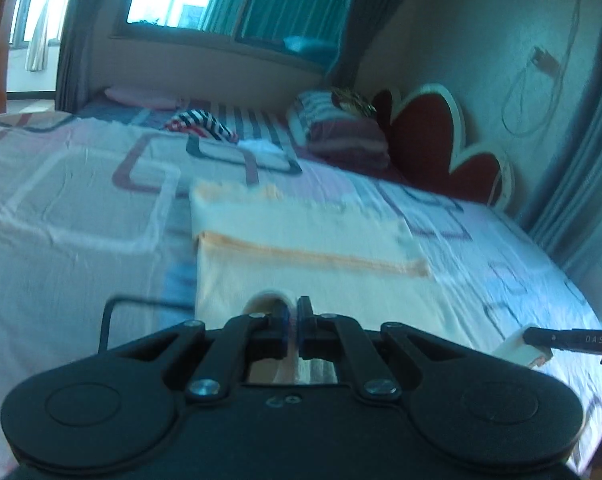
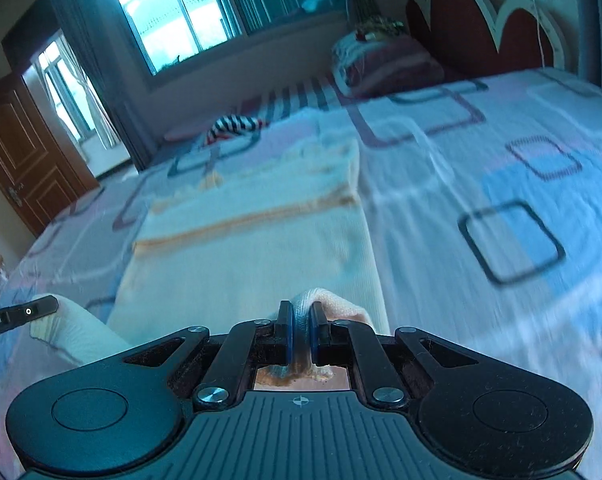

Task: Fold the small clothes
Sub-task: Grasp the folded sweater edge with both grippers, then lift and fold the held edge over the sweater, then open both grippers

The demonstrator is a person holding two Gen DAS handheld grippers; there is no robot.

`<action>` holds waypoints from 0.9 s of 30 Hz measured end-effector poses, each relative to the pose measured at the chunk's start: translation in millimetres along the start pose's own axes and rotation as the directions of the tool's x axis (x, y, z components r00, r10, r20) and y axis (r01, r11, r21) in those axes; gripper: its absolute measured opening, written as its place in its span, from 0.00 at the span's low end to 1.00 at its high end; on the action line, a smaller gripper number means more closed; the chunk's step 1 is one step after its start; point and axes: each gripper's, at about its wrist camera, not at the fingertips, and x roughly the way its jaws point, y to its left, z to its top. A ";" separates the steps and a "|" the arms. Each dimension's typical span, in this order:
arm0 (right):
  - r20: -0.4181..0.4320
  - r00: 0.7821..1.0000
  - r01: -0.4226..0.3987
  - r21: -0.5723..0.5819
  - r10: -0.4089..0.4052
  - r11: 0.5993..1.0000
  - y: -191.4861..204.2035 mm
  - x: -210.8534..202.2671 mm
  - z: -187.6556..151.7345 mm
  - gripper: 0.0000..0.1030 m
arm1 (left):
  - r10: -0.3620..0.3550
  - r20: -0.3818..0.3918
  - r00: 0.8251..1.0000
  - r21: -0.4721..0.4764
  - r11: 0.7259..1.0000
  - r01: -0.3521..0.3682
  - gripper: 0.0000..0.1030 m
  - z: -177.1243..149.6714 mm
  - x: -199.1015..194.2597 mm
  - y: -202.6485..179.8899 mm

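Observation:
A cream cloth with orange bands (image 1: pixel 301 236) lies spread on the bed; in the right wrist view it (image 2: pixel 253 240) stretches ahead of me. My left gripper (image 1: pixel 293 312) is shut on the near edge of the cloth at its left corner. My right gripper (image 2: pixel 301 320) is shut on a bunched fold of the same near edge at its right corner. Each gripper shows at the side of the other view, the right one (image 1: pixel 569 338) and the left one (image 2: pixel 19 314), both gripping cloth.
The bed sheet (image 2: pixel 501 184) has square patterns. A striped garment (image 1: pixel 205 126) lies farther back, folded blankets (image 1: pixel 341 136) rest by the red headboard (image 1: pixel 441 148). A window (image 2: pixel 173 12) and a wooden door (image 2: pixel 25 152) stand beyond the bed.

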 end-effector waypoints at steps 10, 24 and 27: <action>0.084 0.996 -0.021 0.071 0.015 0.997 -16.5 101.0 98.2 0.07 | 0.074 0.069 0.995 -0.079 0.994 -0.069 0.03 62.1 95.5 16.9; -0.010 1.000 -0.009 0.203 0.011 0.979 -61.3 234.6 169.1 0.07 | 0.181 -0.030 0.983 -0.165 0.969 -0.184 0.03 100.8 211.7 42.2; -0.043 0.999 0.009 0.206 0.000 0.979 -65.6 254.8 174.6 0.07 | 0.207 -0.066 0.976 -0.188 0.958 -0.216 0.04 104.9 230.3 49.1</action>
